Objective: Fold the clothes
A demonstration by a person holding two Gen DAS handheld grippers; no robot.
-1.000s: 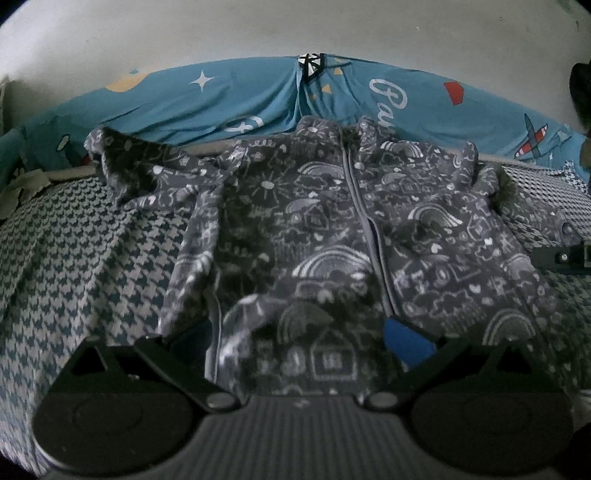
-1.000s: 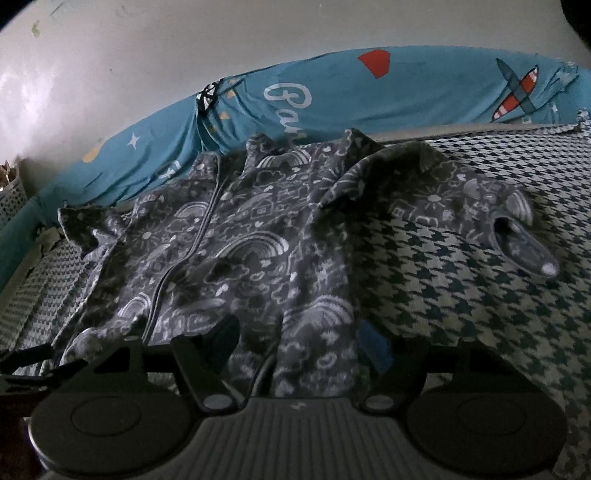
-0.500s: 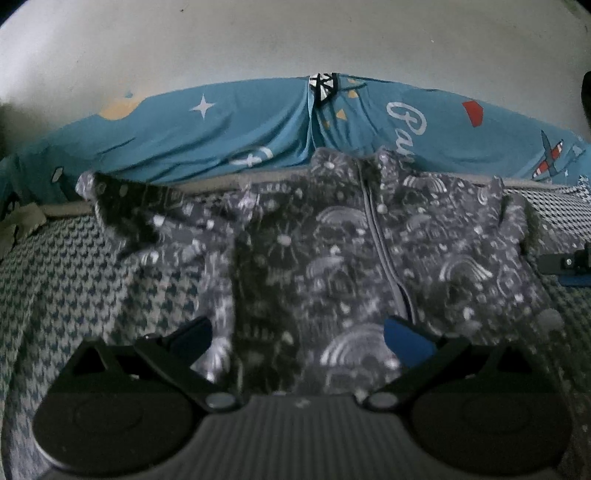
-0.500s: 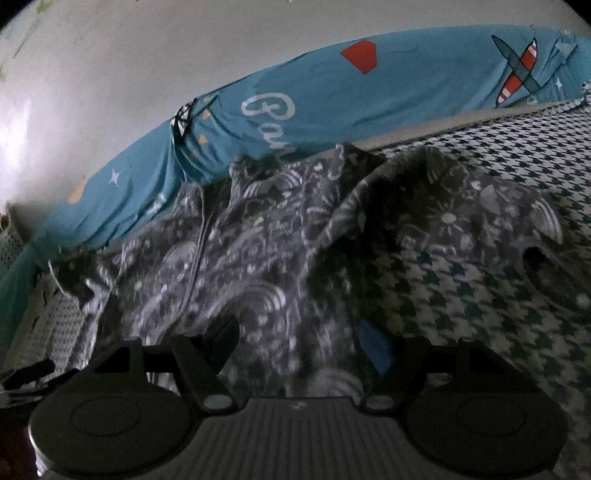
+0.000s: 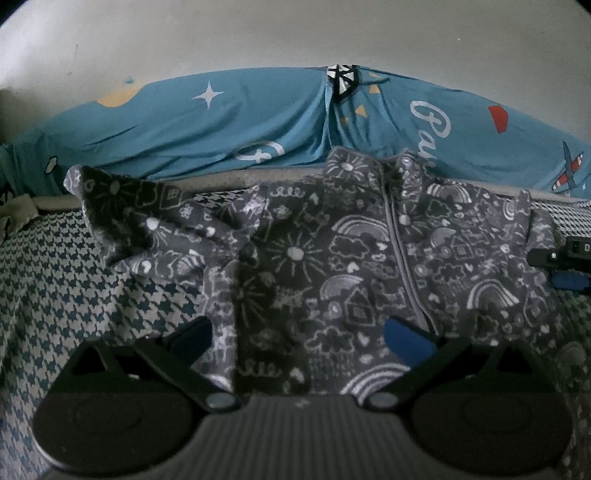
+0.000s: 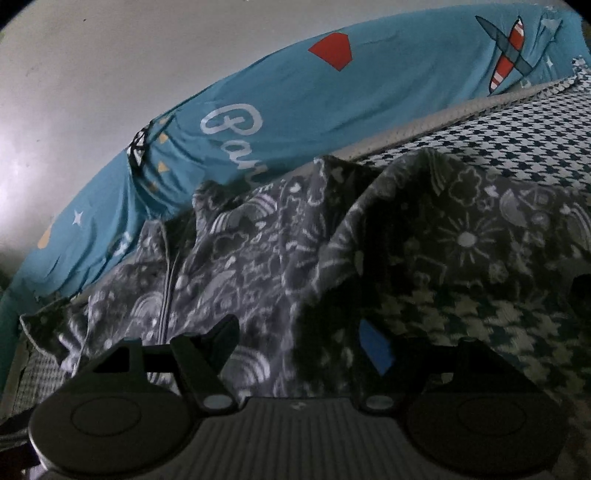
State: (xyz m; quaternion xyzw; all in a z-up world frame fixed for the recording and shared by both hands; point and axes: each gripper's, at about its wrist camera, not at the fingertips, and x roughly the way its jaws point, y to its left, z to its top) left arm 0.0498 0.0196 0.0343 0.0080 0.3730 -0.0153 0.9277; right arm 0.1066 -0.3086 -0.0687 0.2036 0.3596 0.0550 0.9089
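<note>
A: Where was the garment at that moment?

B: The grey patterned jacket lay spread front-up on the houndstooth bed cover, its collar toward the blue printed bolster that ran along the pale wall. The zip ran down the middle. One sleeve stretched out to the left in the left wrist view; the other sleeve reached off to the right in the right wrist view.

A: And the tongs?

B: The left gripper had its jaws spread wide, with the jacket's lower left part between them — the pads did not look pressed on the cloth. The right gripper had its jaws apart too, though they were closing, with a dark fold of the jacket near the armpit between them. Nothing was pinched there yet.

A: Could each see the other?

B: Only one way clearly — the right gripper's black and blue finger showed at the right edge of the left wrist view, just beside the jacket's shoulder.
</note>
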